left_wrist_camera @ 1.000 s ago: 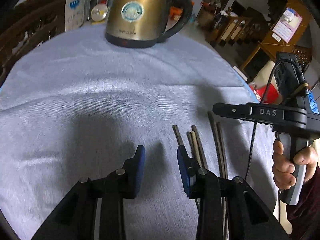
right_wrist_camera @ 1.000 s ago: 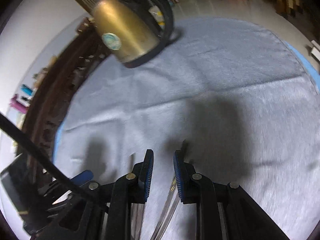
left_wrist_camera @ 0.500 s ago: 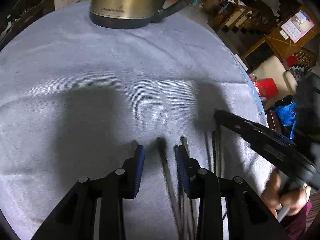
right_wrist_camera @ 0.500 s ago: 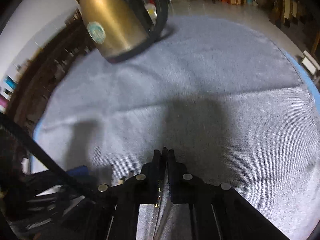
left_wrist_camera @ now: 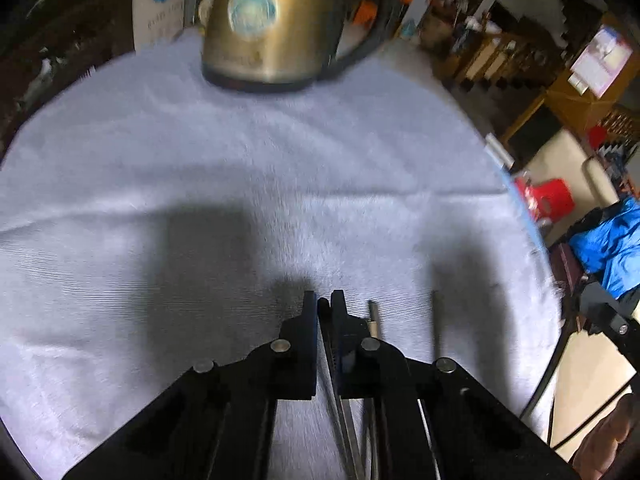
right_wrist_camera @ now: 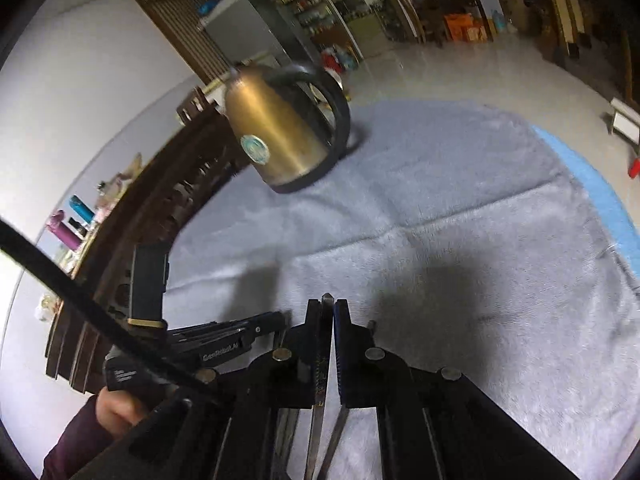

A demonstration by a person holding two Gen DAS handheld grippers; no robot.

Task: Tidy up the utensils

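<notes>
At the bench's far edge sits a brass kettle (left_wrist_camera: 272, 20), well clear of both tongs. Left tongs (left_wrist_camera: 324, 304) just closed, clamped on a chopstick (left_wrist_camera: 340, 412); right tongs (right_wrist_camera: 327, 306) clamped on another (right_wrist_camera: 318, 412). Grey cloth (left_wrist_camera: 280, 168) between is bare, blue bench edge (right_wrist_camera: 600, 196) right.

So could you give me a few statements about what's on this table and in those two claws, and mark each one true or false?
1. The gold kettle stands upright on the grey cloth. True.
2. The left gripper is wide open and empty. False: it is shut on a thin chopstick.
3. The right gripper is shut on a chopstick. True.
4. The kettle lies on its side. False: it is upright.
5. No chopsticks remain on the cloth. False: one loose chopstick lies beside the left gripper.
</notes>
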